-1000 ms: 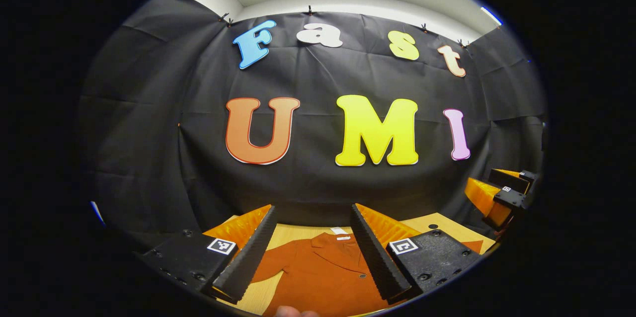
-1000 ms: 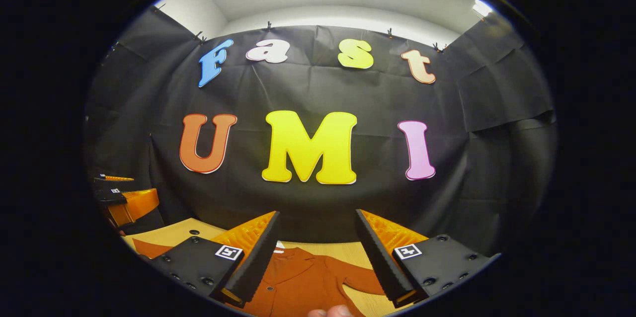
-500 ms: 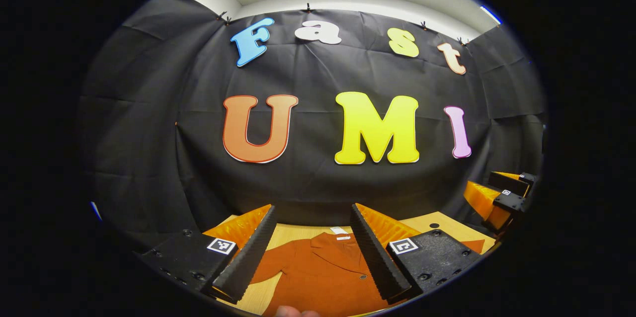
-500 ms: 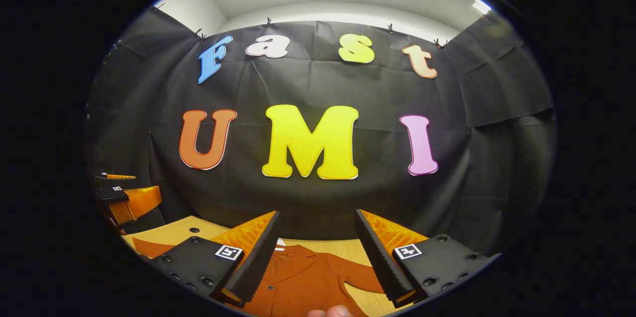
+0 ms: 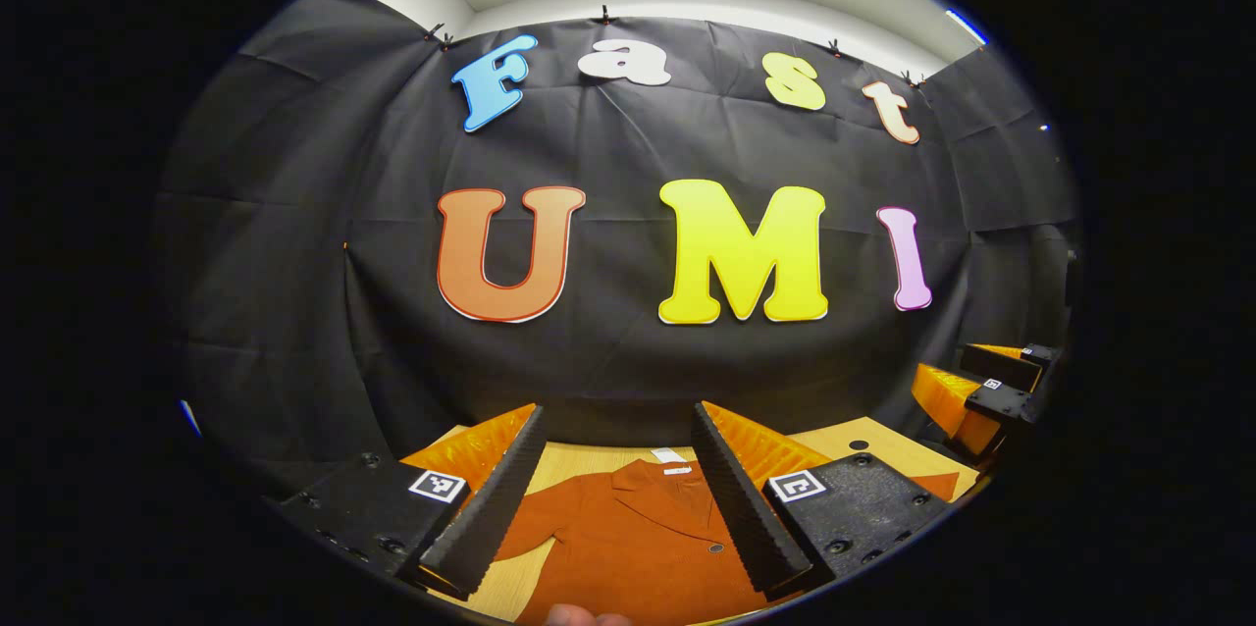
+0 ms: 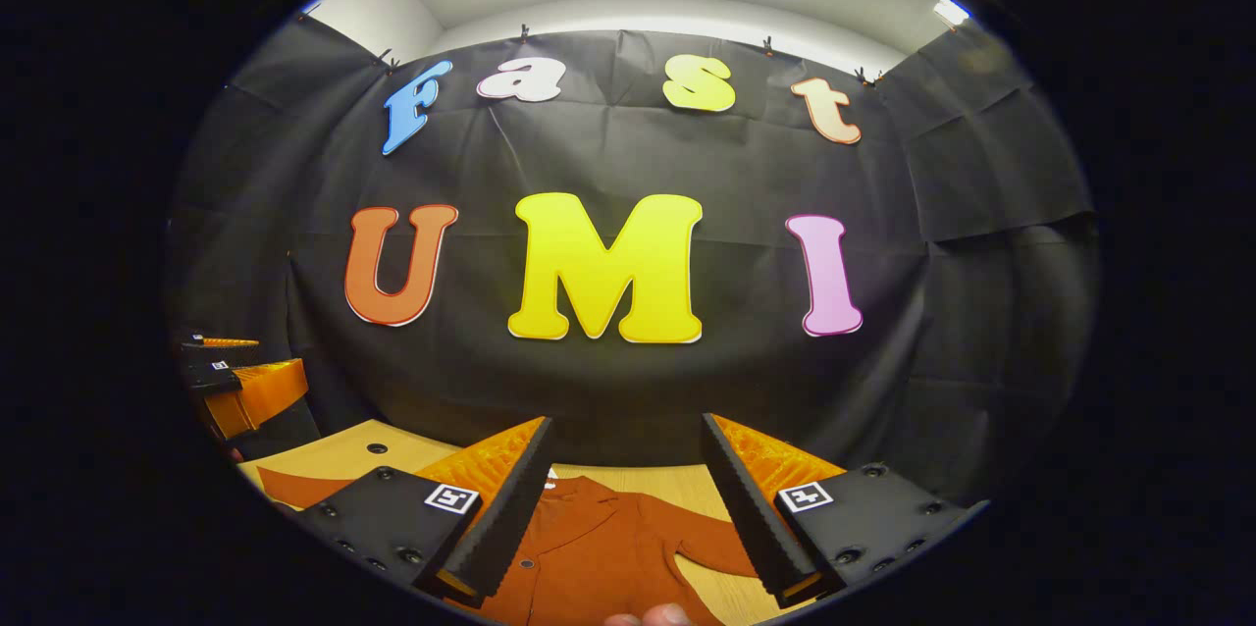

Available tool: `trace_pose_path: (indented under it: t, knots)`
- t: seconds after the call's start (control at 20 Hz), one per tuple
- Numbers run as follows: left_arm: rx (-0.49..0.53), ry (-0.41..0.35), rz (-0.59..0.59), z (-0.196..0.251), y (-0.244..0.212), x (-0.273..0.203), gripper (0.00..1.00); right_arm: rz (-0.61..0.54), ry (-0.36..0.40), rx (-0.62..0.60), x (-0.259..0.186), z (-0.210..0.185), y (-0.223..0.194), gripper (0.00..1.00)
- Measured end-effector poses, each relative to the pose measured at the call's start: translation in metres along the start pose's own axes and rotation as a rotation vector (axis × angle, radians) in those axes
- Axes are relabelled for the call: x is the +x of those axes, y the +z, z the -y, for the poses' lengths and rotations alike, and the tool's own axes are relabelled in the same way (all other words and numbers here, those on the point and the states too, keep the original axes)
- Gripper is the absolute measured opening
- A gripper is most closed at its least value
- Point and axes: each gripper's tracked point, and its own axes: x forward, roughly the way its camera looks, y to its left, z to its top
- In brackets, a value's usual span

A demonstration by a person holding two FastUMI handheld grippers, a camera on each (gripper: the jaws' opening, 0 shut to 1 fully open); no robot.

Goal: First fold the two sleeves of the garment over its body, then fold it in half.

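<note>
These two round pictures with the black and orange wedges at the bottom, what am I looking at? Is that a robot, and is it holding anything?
No robot here: a person holds a two-finger gripper in each hand, and a wide-angle camera rides on each one. The left gripper view looks out over the left gripper; the right gripper view over the right gripper. The wedges are each gripper's own fingers, spread apart and holding nothing. Below them a rust-orange garment lies flat on a wooden table, collar away from the cameras, a sleeve spread out sideways, not yet folded. At each picture's edge you glimpse the other gripper.
</note>
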Motion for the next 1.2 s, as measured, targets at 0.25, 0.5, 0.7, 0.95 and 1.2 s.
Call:
trace_pose_path:
  t: [0.25,0.5,0.7,0.95,1.2]
  knots:
    - [-0.002,0.005,-0.005,0.001,-0.001,-0.001,1.0,-0.006,0.006,0.015,0.0,0.006,-0.002,0.94]
    - [0.006,0.006,-0.003,0.005,-0.001,-0.002,0.96,-0.016,0.011,0.015,0.001,0.011,-0.005,0.95]
    - [0.008,0.011,-0.008,0.007,-0.003,-0.004,0.96,-0.033,0.005,0.024,0.002,0.02,-0.011,0.95]
    - [0.014,0.017,-0.017,0.009,-0.008,-0.004,1.0,-0.057,-0.001,0.022,0.004,0.036,-0.019,0.94]
    - [0.023,0.002,-0.055,0.018,-0.023,-0.007,0.96,-0.095,-0.062,0.014,0.013,0.08,-0.033,0.95]
